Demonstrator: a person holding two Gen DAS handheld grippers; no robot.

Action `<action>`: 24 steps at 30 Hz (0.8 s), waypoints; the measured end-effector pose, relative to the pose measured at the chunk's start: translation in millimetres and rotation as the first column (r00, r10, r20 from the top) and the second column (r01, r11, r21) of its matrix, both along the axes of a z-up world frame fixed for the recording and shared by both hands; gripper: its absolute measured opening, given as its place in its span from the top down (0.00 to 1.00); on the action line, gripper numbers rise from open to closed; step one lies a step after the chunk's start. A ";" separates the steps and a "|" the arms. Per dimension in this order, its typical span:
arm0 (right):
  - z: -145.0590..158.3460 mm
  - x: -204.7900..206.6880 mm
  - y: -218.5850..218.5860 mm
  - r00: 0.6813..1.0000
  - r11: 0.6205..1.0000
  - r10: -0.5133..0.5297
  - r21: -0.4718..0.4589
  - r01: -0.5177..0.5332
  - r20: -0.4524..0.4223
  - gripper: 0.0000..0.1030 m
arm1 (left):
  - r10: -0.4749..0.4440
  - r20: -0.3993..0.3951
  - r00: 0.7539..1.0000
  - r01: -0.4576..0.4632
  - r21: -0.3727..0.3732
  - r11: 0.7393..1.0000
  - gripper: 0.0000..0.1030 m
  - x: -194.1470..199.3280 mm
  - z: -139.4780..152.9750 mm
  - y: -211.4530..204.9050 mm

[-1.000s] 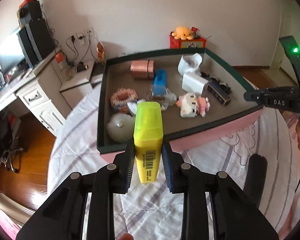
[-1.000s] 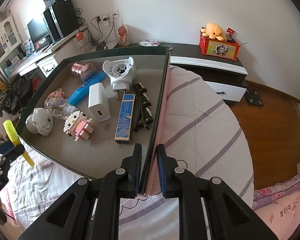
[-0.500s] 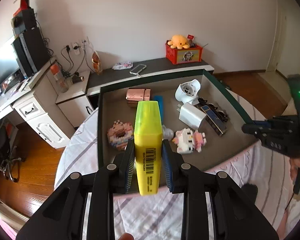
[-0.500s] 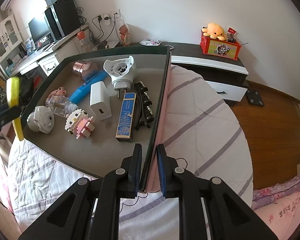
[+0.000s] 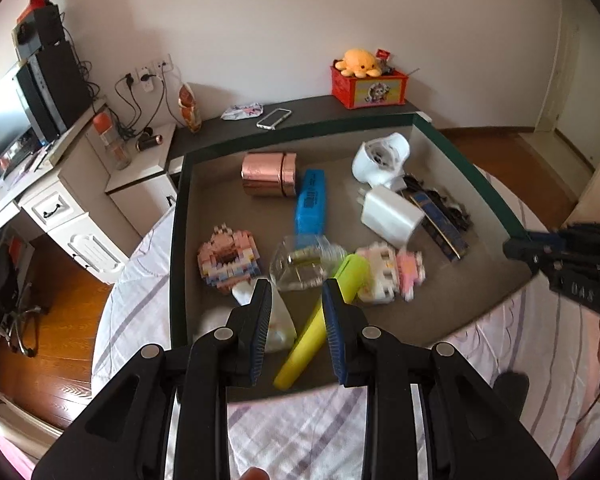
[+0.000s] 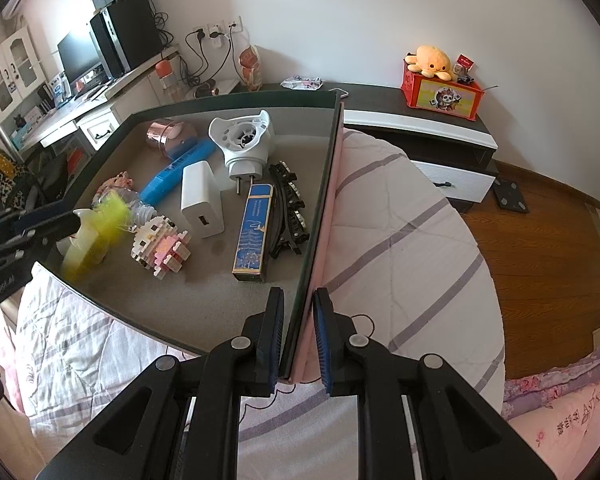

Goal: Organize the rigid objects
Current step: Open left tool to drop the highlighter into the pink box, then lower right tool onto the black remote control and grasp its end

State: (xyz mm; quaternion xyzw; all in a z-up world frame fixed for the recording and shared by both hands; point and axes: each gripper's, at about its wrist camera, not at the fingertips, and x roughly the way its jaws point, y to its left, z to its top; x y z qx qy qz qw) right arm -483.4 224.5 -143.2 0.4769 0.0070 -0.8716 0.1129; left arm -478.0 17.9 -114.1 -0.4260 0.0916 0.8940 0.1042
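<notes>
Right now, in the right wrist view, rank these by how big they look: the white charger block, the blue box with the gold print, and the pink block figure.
1. blue box, the longest
2. white charger block
3. pink block figure

The last two look close in size, and the fisheye view bends shapes, so that order is unsure.

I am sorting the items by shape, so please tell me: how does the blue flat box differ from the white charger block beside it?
The blue flat box is long and thin with printed art; the white charger block is shorter, thicker and plain. The white block shows a port on its near end; the blue box shows none. The blue box lies next to the black hair clips; the white block lies on its other side. Both rest flat in the grey tray.
</notes>
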 end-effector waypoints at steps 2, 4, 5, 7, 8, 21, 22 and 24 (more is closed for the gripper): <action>2.0 2.2 0.0 1.000 1.000 -0.002 -0.005 0.002 -0.005 0.84 | 0.009 0.000 1.000 -0.009 -0.015 1.000 0.73 8.8 -1.0 -2.9; 5.3 5.5 -0.2 1.000 1.000 -0.002 -0.005 0.002 -0.013 0.84 | 0.018 0.004 1.000 -0.018 -0.014 1.000 0.67 18.3 -2.1 -7.2; 6.5 7.1 -0.7 1.000 1.000 -0.003 -0.006 0.003 -0.015 0.84 | 0.015 0.007 1.000 -0.015 -0.007 1.000 0.58 21.7 -2.9 -8.5; 9.8 12.5 -0.9 1.000 1.000 -0.003 -0.014 0.003 -0.024 0.84 | 0.006 0.007 1.000 -0.006 0.011 1.000 0.46 33.1 -3.2 -11.2; 11.6 16.9 -1.3 1.000 1.000 0.000 -0.023 -0.001 -0.026 0.84 | 0.006 0.005 1.000 -0.006 0.016 1.000 0.42 39.1 -2.9 -13.0; 21.9 97.5 -17.5 0.998 0.997 0.020 -0.071 -0.024 -0.064 0.82 | 0.018 0.029 0.999 -0.020 0.080 0.997 0.29 106.2 -14.4 -33.5; 19.4 103.9 -20.0 0.998 0.997 0.022 -0.078 -0.026 -0.058 0.82 | 0.025 0.032 0.999 -0.028 0.086 0.996 0.29 110.7 -17.5 -37.5; 12.3 114.1 -24.8 0.999 0.995 0.029 -0.099 -0.033 -0.039 0.74 | 0.047 0.032 0.998 -0.050 0.084 0.995 0.25 119.0 -24.4 -44.2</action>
